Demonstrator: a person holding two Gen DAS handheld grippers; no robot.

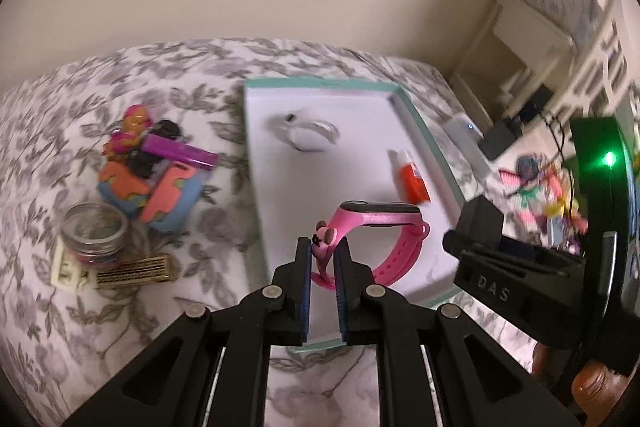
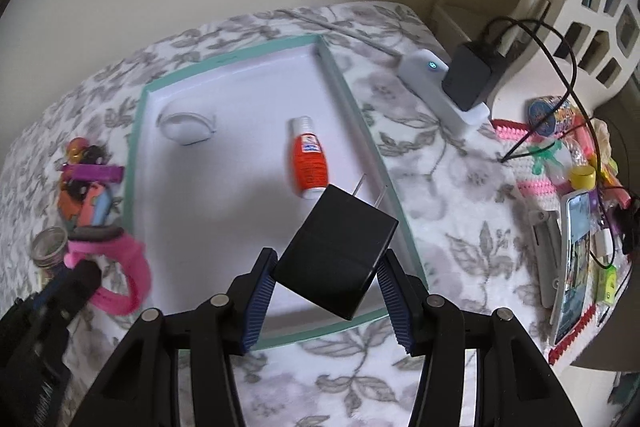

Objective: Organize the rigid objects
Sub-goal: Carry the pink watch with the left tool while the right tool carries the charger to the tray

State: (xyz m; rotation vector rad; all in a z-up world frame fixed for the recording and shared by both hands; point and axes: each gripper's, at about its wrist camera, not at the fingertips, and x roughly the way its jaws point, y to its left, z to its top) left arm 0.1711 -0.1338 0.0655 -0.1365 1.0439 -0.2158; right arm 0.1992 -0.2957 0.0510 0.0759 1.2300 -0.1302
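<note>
Both pairs of jaws are clamped on something: our left gripper (image 1: 323, 251) pinches the strap of the pink watch (image 1: 372, 231), and our right gripper (image 2: 326, 267) grasps the black plug adapter (image 2: 336, 259), prongs pointing away from us. We hold the watch over the near-left part of the teal-rimmed tray (image 2: 136, 131), and the adapter over its near-right corner; whether either touches the tray floor we cannot tell. Inside the tray already lie a white coiled cable (image 2: 186, 125) toward the far-left corner and an orange glue bottle (image 2: 308, 159) along the right edge. We judge the task about half done: left of the tray, on the floral cover (image 1: 120, 327), a small pile (image 1: 152, 171) of toys, a glass jar (image 1: 94, 231) and a gold bar (image 1: 136, 269) wait unsorted.
</note>
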